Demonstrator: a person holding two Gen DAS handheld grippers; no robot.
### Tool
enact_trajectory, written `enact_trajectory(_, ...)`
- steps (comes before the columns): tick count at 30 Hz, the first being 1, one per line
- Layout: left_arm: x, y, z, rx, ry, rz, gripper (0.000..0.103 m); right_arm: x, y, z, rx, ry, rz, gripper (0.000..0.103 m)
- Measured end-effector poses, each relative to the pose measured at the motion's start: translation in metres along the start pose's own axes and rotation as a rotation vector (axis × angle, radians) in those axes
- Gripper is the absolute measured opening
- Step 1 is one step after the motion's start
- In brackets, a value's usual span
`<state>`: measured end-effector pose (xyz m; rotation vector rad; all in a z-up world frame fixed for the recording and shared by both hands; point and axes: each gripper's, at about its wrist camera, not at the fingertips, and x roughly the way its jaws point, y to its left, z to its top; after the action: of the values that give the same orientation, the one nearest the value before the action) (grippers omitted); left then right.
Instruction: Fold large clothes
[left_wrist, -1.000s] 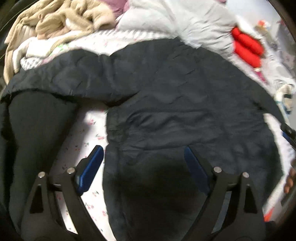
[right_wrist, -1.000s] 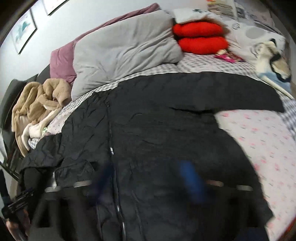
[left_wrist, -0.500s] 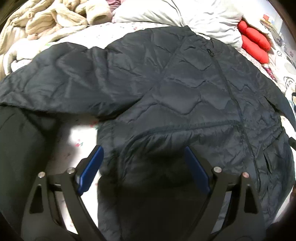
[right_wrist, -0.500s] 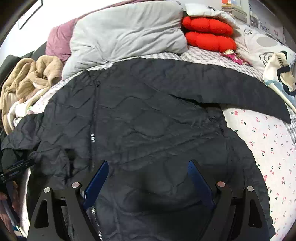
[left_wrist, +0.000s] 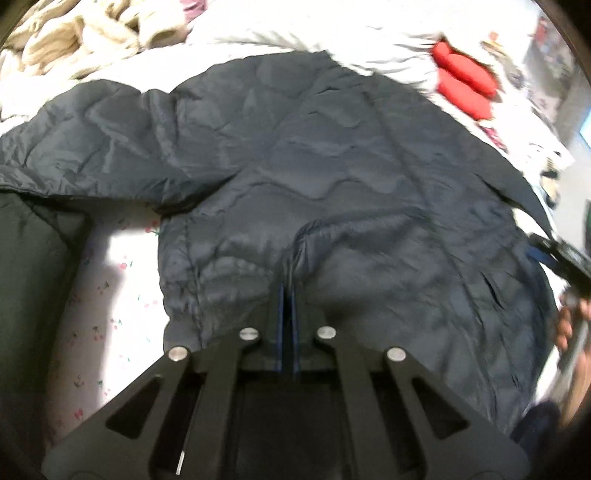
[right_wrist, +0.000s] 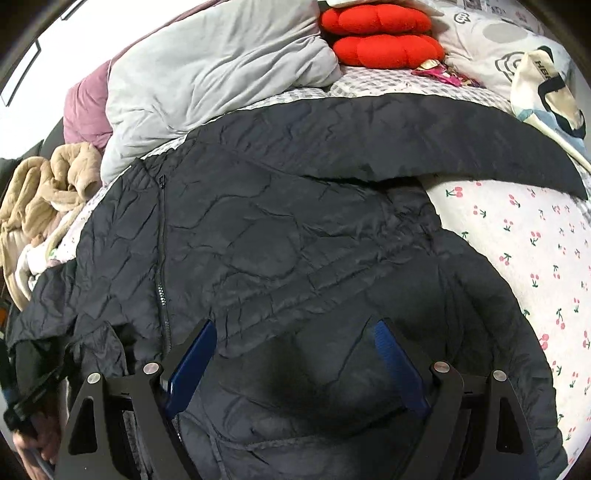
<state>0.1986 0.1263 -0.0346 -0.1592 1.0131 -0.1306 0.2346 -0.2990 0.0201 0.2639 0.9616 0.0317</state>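
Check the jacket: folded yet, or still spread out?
Spread. The jacket lies flat on the bed, sleeve out sideways; no fold shows.

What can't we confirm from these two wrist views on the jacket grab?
- Left wrist: how much jacket fabric the left gripper pinches; fingers cover it, frame motion-blurred.
- Right wrist: jacket hem under the open right gripper; cut off by bottom edge and gripper body.
- Left wrist: right sleeve end, blurred at frame edge.

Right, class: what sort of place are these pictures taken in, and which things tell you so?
Most likely a bedroom. A dark jacket lies spread on a bed with a cherry-print sheet; a grey duvet and red cushions are piled behind it.
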Motion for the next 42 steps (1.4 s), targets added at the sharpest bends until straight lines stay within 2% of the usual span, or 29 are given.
enact_trajectory(7,-0.013,0.018,-0.003,-0.031,0.003,-0.017,0.004,-0.009,0.007,-0.008,-0.014,0.003,0.047,0.089)
enact_trajectory(18,-0.022,0.004,-0.041,0.173,0.154,-0.029,0.005,-0.010,0.016,-0.014,-0.069,0.010,0.040,0.089)
enact_trajectory(20,-0.034,0.010,-0.044,0.186,0.143,-0.033,0.005,-0.009,0.020,-0.015,-0.090,0.015,0.025,0.089)
enact_trajectory(21,-0.045,0.016,-0.042,0.176,0.111,-0.043,0.006,-0.009,0.021,-0.016,-0.097,0.017,0.020,0.089)
enact_trajectory(22,-0.054,0.021,-0.039,0.153,0.078,-0.062,0.012,-0.009,0.022,-0.016,-0.103,0.019,0.017,0.089)
enact_trajectory(26,-0.075,0.030,-0.022,0.043,-0.035,-0.176,0.051,-0.012,0.030,-0.018,-0.119,0.006,0.022,0.089)
enact_trajectory(28,-0.070,0.023,-0.014,0.004,-0.057,-0.197,0.052,-0.015,0.036,-0.021,-0.146,-0.009,0.024,0.089)
enact_trajectory(32,-0.031,-0.010,0.011,-0.047,0.012,-0.157,0.054,-0.013,0.045,-0.027,-0.194,-0.010,-0.020,0.089)
enact_trajectory(35,-0.006,-0.025,0.017,-0.020,0.060,-0.118,0.054,-0.012,0.045,-0.028,-0.201,-0.019,-0.032,0.089)
enact_trajectory(38,0.012,-0.038,-0.001,0.018,0.153,-0.088,0.054,-0.009,0.040,-0.028,-0.176,-0.018,-0.054,0.089)
enact_trajectory(40,0.026,-0.051,-0.019,0.090,0.279,-0.040,0.054,-0.008,0.037,-0.028,-0.164,-0.009,-0.052,0.089)
enact_trajectory(42,0.028,-0.064,-0.035,0.189,0.294,0.033,0.054,-0.008,0.039,-0.029,-0.177,-0.009,-0.059,0.089)
